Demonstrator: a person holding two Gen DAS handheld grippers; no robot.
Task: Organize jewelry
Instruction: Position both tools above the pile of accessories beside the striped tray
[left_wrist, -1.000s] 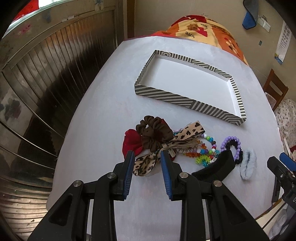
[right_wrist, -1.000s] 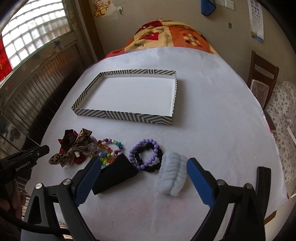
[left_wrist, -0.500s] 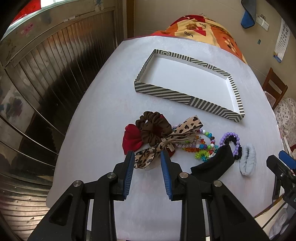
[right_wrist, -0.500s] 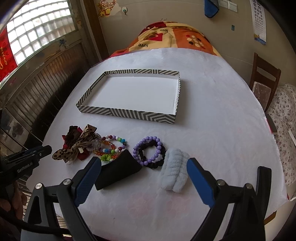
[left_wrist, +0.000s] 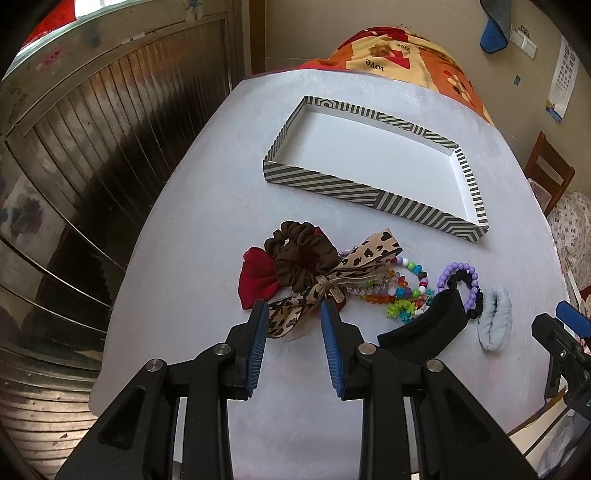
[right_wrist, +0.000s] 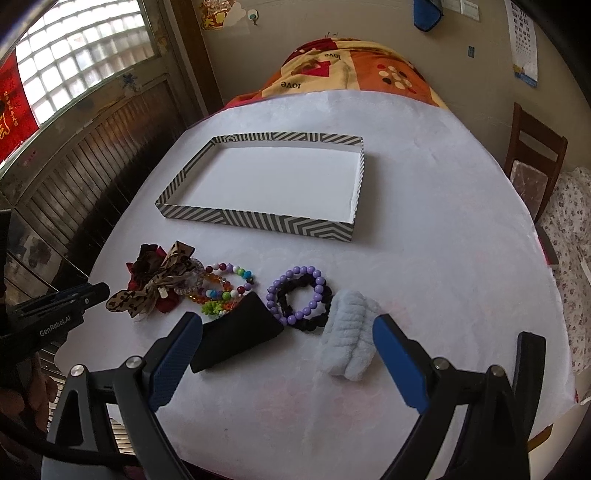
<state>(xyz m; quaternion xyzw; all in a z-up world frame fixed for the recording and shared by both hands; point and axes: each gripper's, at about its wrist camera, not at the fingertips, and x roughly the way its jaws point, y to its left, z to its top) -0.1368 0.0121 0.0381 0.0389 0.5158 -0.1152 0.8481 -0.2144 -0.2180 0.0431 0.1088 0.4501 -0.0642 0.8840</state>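
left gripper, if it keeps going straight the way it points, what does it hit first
Most likely the leopard-print bow: its lower loop lies right between the open fingertips of the left gripper. The brown scrunchie sits just beyond. Depth is hard to judge; the tips look slightly above the white table.

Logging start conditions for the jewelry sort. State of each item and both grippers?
striped tray: empty, flat on table.
leopard bow: on table, tail between open left pads, not gripped.
brown scrunchie: on table, overlapping the bow.
purple bead bracelet: flat, over a black scrunchie.
pale blue scrunchie: on table, loose.
black pouch: lying flat.
left gripper: open, narrow gap.
right gripper: wide open, empty.
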